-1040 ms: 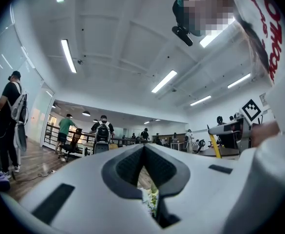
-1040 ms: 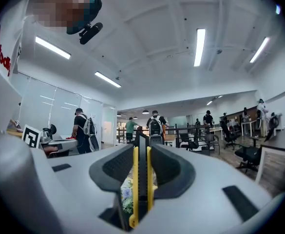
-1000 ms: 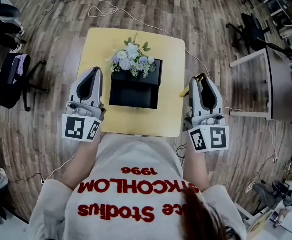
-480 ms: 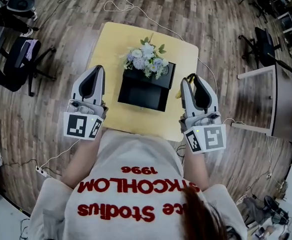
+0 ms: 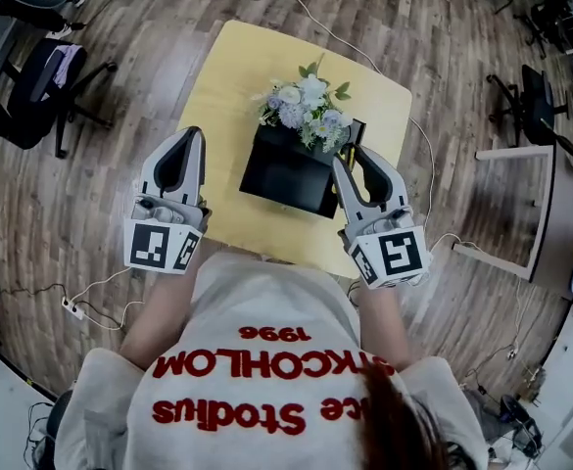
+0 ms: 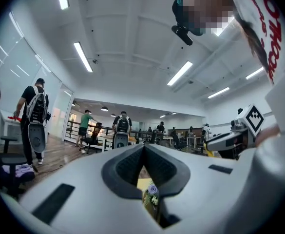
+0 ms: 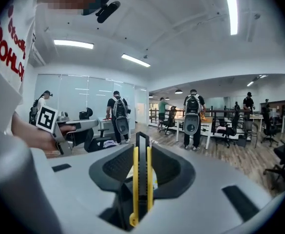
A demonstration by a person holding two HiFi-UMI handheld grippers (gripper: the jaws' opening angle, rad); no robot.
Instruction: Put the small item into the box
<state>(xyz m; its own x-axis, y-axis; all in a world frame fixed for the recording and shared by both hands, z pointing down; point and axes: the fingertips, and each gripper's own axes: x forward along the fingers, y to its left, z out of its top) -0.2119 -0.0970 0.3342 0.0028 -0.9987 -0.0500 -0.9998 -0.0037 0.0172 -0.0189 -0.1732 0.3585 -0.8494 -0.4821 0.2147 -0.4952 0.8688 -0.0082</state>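
A knife [image 7: 142, 179] is pinched between the right gripper's [image 5: 347, 157] fingers, the box [image 5: 284, 172] just left of them; the left gripper's [image 5: 189, 135] fingers are pressed together

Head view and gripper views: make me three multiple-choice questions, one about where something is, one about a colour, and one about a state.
1. Where are the flowers?
A. On the floor
B. At the far side of the black box
C. On a chair

2. What colour is the small item between the jaws of the right gripper?
A. Red
B. All white
C. Yellow and black

3. How is the left gripper?
A. Shut, with nothing held
B. Shut on the flowers
C. Wide open over the box

Answers:
1 B: the head view shows them against the box's far edge.
2 C: the right gripper view shows yellow strips on a black body.
3 A: the left gripper view shows its jaws meeting with nothing between them.
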